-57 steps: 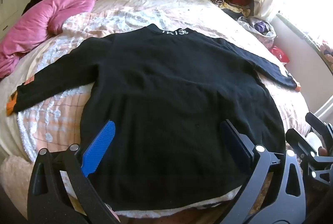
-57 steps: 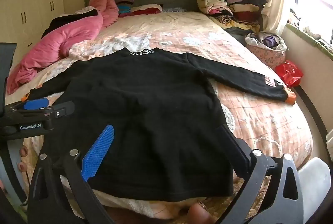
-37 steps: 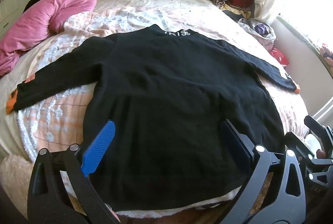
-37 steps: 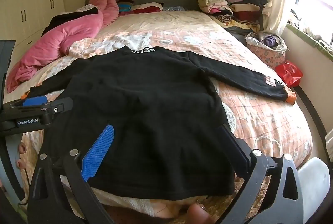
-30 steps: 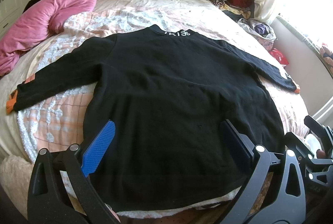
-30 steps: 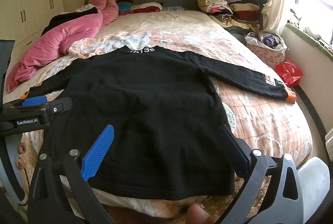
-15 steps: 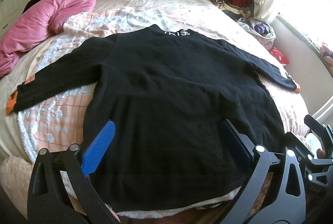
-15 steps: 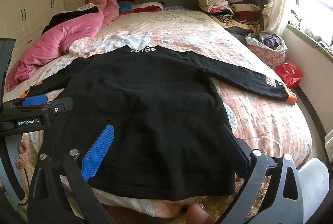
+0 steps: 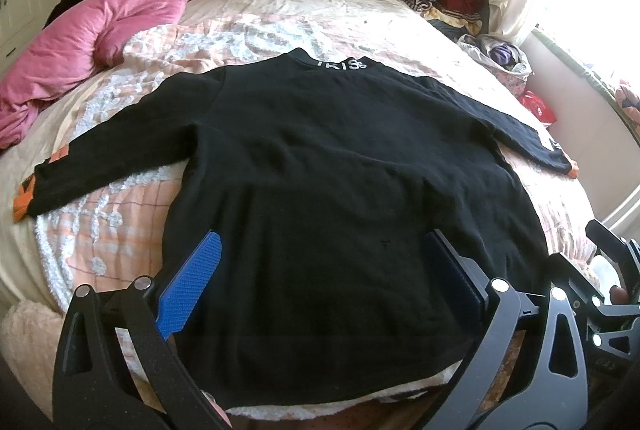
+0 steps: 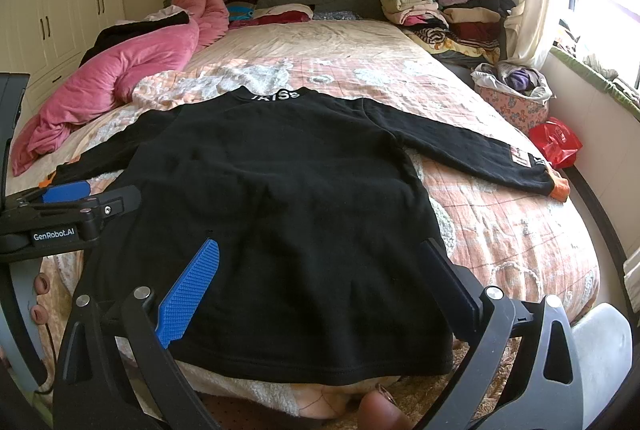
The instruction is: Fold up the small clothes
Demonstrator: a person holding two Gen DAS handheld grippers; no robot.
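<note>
A black sweater (image 9: 332, 198) lies flat and face down on the bed (image 9: 320, 18), collar toward 12 o'clock, hem at the near edge, both sleeves spread out to 9 and 3 o'clock with orange cuffs showing. White letters run across the collar.

The left tongs (image 9: 320, 282) hang above the hem with the jaws wide apart, holding nothing. The right tongs (image 10: 320, 282) do the same, also spread wide and empty, over the hem's right part. In the right view the left tongs appear at 9 o'clock.

A pink quilt (image 10: 124, 74) is bunched at 10 o'clock, folded clothes (image 10: 440, 10) are stacked at 1 o'clock by the headboard, and a red bag (image 10: 556, 142) sits at 3 o'clock beside the bed.
</note>
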